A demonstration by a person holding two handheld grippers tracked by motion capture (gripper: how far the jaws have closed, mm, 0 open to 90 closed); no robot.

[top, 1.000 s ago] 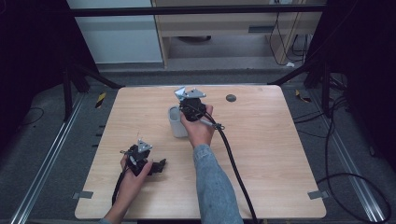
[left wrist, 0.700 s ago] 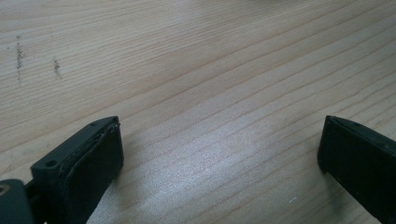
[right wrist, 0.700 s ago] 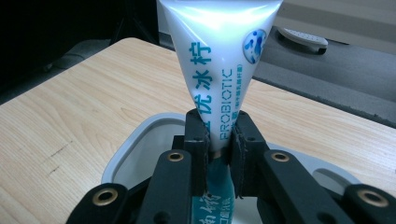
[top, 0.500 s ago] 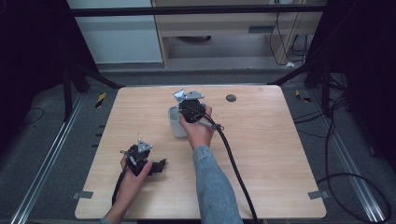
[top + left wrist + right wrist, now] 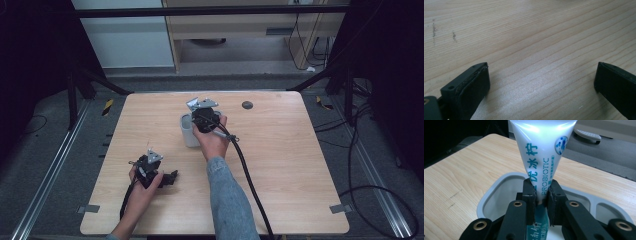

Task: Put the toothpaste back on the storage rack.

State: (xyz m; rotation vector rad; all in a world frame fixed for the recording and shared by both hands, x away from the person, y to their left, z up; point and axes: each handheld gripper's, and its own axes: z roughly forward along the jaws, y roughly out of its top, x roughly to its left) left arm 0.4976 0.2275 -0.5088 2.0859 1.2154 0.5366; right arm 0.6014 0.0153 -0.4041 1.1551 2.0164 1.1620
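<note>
Right gripper (image 5: 541, 202) clamped on a white tube (image 5: 541, 150) with teal print reading "PROBIOTIC". Tube stands upright at frame centre, long axis vertical, wide flat end up, over the grey holder (image 5: 499, 192). Left gripper (image 5: 541, 82) jaws apart over bare table (image 5: 524, 30).

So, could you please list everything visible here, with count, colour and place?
Tube: one, white with blue-green print, clamped between the right gripper's jaws above the holder.
Holder: one, pale grey, with compartments, mid-table by the right hand.
Disc: one, small and dark, far side of the table.
Table: one, light wood.
Left gripper: one, black, jaws apart over bare wood, near the table's front left.
Right gripper: one, black, shut on the tube.
Hands: two, left, right with a blue sleeve.
</note>
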